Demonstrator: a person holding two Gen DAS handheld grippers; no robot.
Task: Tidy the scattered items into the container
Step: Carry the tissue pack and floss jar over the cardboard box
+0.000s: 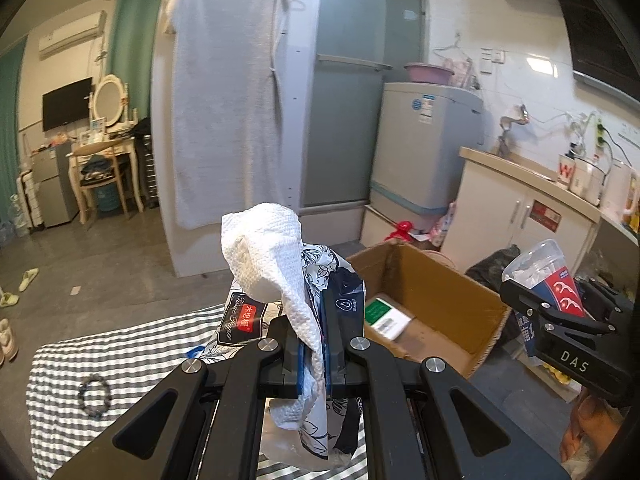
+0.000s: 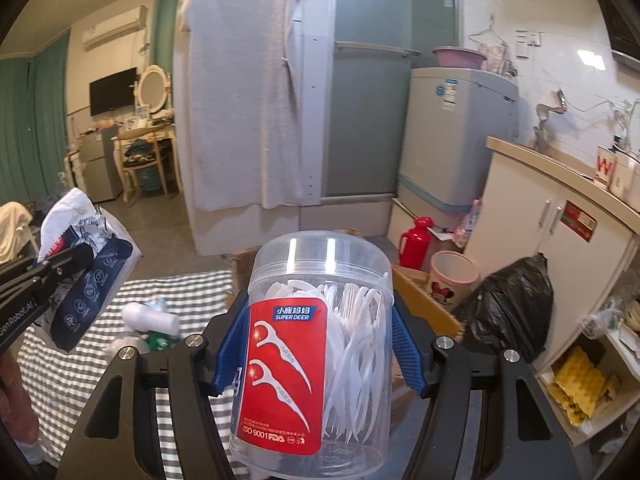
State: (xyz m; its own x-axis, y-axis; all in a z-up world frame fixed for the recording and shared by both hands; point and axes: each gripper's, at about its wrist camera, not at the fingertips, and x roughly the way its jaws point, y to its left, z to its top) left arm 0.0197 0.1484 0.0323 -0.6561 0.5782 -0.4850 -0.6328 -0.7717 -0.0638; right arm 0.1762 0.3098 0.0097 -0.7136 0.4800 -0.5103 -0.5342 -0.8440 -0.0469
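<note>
We hold a tissue pack (image 1: 280, 312) in the left gripper (image 1: 314, 356), its jaws pinched narrow on the wrapper and a tissue trailing out, lifted above the striped cloth (image 1: 132, 332). Our right gripper (image 2: 316, 344) clamps a floss jar (image 2: 316, 344) between its blue pads (image 2: 406, 350), jaws wide around it. The box (image 1: 436, 300) stands open just beyond, a green carton (image 1: 384, 314) inside. A bracelet (image 1: 93, 394) lies on the cloth.
</note>
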